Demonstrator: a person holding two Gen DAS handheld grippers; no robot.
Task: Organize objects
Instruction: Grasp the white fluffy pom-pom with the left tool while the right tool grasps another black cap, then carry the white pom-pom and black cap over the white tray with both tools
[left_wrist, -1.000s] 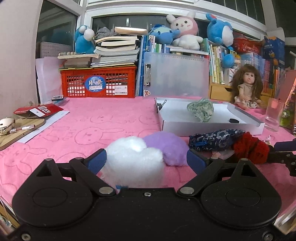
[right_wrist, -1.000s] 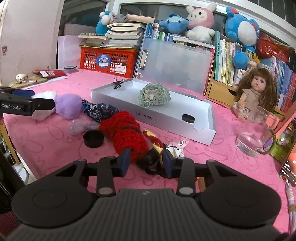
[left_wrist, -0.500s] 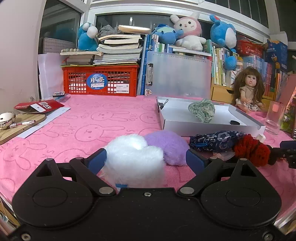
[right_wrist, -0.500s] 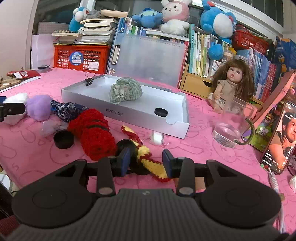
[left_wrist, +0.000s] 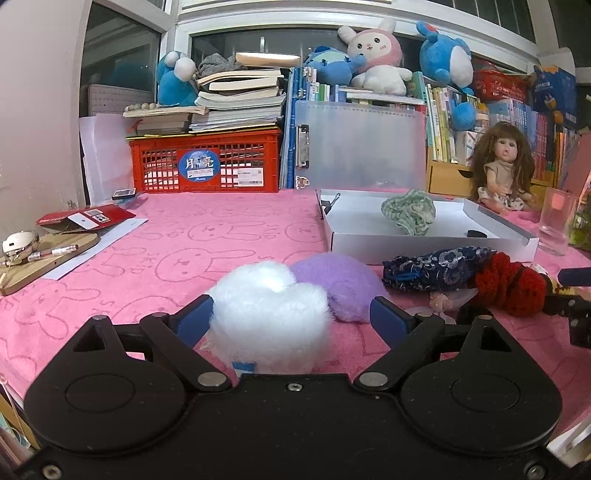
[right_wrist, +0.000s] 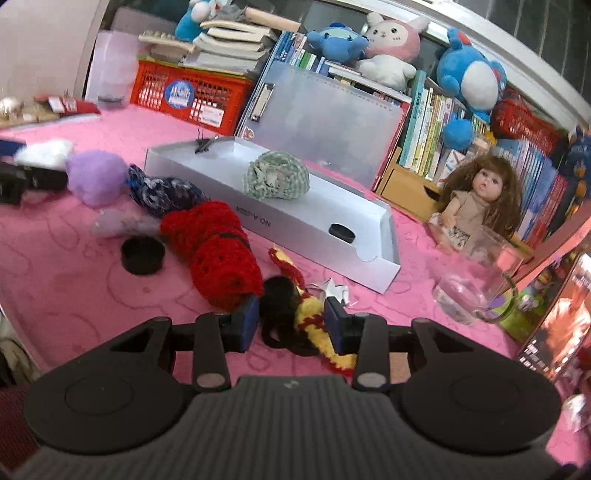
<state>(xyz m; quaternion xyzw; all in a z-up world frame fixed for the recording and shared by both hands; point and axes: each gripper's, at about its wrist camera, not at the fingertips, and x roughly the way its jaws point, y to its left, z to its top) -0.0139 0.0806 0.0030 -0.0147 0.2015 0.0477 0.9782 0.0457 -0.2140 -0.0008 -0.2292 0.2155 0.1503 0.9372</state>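
Note:
My left gripper (left_wrist: 290, 319) stands open on the pink cloth around a white fluffy ball (left_wrist: 269, 310). Its left pad brushes the fluff and its right pad stands clear. A purple fluffy ball (left_wrist: 336, 284) lies just behind. My right gripper (right_wrist: 291, 325) is shut on a black and yellow knitted piece (right_wrist: 284, 306), which fills the gap between the pads. A red knitted roll (right_wrist: 218, 258) lies against it to the left. The white box (right_wrist: 295, 225) holds a green checked cloth (right_wrist: 277, 177) and a small black disc (right_wrist: 341, 232).
A dark blue patterned pouch (left_wrist: 436, 267) and a black cap (right_wrist: 142, 254) lie in front of the box. A glass mug (right_wrist: 472, 284), a doll (right_wrist: 476, 199) and a phone (right_wrist: 561, 314) are at the right. A red crate (left_wrist: 203, 162) and books line the back.
The right wrist view has rolled and shifted, with the black and yellow knitted piece still between its pads. The left gripper and the white ball have stayed put.

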